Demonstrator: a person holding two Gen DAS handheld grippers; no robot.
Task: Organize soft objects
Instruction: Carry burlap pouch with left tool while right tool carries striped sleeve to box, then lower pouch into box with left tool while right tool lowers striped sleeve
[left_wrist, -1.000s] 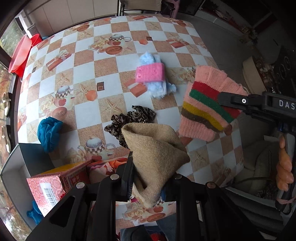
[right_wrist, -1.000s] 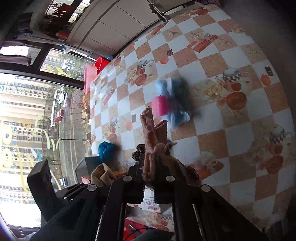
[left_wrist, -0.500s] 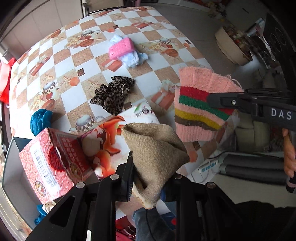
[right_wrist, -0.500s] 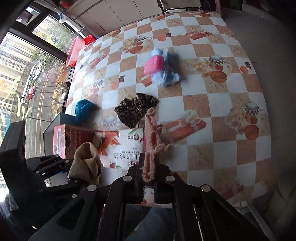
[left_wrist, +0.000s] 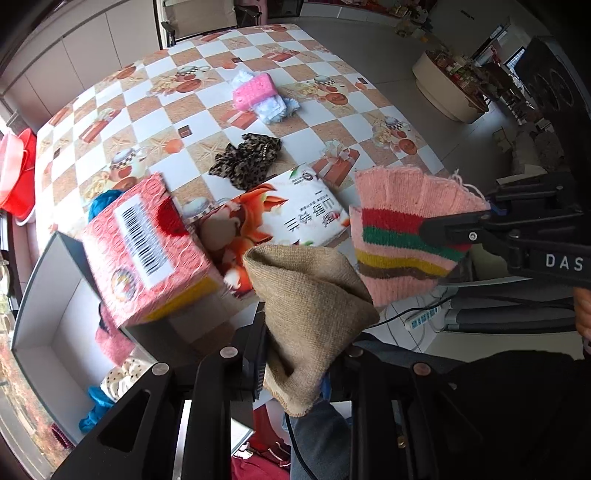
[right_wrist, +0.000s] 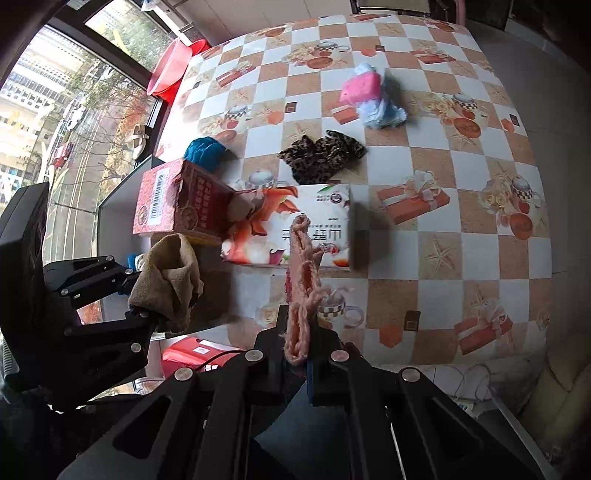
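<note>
Left gripper (left_wrist: 295, 354) was clamped on the burlap cloth (left_wrist: 314, 306); right gripper (right_wrist: 299, 343) was pinched tight on the striped knit (left_wrist: 402, 236); the white bin (left_wrist: 48, 314) sat off the table edge, beyond the left gripper from the right; left hand looked nearer; knit hung edge-on, long axis along the fingers.

Tan burlap pouch (left_wrist: 314, 317), pink striped knit (left_wrist: 402, 240), leopard-print cloth (left_wrist: 245, 162).
</note>
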